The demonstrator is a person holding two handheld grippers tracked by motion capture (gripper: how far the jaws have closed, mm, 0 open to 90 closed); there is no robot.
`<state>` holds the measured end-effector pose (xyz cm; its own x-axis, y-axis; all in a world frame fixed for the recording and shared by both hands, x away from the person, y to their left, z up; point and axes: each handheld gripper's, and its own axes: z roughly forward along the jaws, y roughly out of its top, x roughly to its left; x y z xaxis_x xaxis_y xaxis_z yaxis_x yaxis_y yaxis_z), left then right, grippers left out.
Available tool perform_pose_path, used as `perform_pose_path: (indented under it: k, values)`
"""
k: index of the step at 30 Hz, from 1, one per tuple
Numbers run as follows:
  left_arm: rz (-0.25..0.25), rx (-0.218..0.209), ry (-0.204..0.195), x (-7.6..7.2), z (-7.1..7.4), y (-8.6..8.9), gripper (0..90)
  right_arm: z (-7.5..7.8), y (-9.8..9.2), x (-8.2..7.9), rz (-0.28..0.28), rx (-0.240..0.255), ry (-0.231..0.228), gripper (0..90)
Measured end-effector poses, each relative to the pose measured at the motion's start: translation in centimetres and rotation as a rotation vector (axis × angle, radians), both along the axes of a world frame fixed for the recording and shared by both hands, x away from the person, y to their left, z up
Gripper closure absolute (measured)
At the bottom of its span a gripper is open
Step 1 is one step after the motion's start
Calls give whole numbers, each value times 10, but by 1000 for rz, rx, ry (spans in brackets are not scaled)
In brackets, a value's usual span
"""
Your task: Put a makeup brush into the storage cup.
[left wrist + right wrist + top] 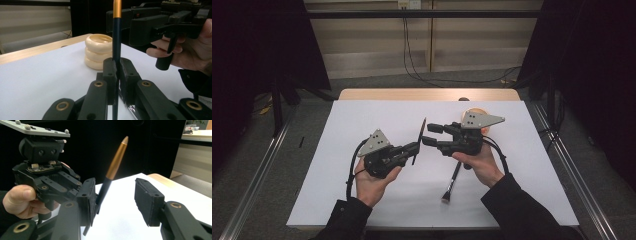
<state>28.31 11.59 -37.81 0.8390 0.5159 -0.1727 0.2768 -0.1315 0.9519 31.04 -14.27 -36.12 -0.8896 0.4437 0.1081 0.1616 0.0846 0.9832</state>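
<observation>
— What is the slim brush handle (113, 170) made of?

— Dark, smooth lacquer low down, then a satin copper-gold metallic tip. The matt black plastic left gripper (117, 75) clamps it, brass-coloured rivets glinting at its joints.

— And at twelve o'clock from that?

— A stack of cream rings (98, 51), glossy like glazed plastic. The white table cover (362, 125) looks like matt paper, the pale table edge (427, 94) like wood.

— The right gripper (432, 134)?

— Matt black plastic too, under a dull grey metal plate (481, 120).
</observation>
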Motion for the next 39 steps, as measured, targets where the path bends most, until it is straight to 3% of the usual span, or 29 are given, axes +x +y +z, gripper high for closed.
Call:
perform_pose_path:
  k: [1,3,4,6,7,8,10,11,15,18,21,26,31,33,34,39]
  values:
    - [5,21,-5,-1,0,0,841,1,0,-1,6,-1,2,539]
    - [14,17,-1,-1,-2,-2,841,2,2,-1,11,-1,-1,557]
    - [-12,6,2,0,-3,-3,841,2,3,-1,19,4,-3,569]
    - [7,21,-3,-1,-2,-5,841,0,4,-1,21,-3,-1,604]
    - [-19,9,-3,-1,-3,-5,841,-1,5,0,28,-2,3,621]
    - [-4,24,-4,-2,-3,-7,840,-1,5,0,29,-3,6,635]
    - [-34,18,-6,-1,-6,-8,841,-2,7,1,35,2,9,653]
    - [-20,30,0,-2,-6,-9,841,-2,8,2,39,6,9,671]
    - [-34,44,-9,-3,-7,-11,841,-4,8,4,73,11,38,795]
    - [-26,50,-8,-3,-11,-14,840,-5,9,4,94,7,58,831]
    - [-31,35,-1,-1,-13,-14,840,-6,12,3,94,-14,55,836]
    - [-49,13,-11,0,-15,-14,840,-5,10,4,94,-7,65,837]
    - [-55,16,-29,0,-16,-13,831,-4,10,3,87,-8,62,837]
    - [-31,21,-52,-2,-17,-16,760,-4,10,3,81,-11,60,837]
    - [-58,13,-50,-2,-17,-16,746,-4,10,3,83,-13,60,837]
    - [-43,13,-55,-1,-19,-18,578,-4,11,3,82,-18,56,837]
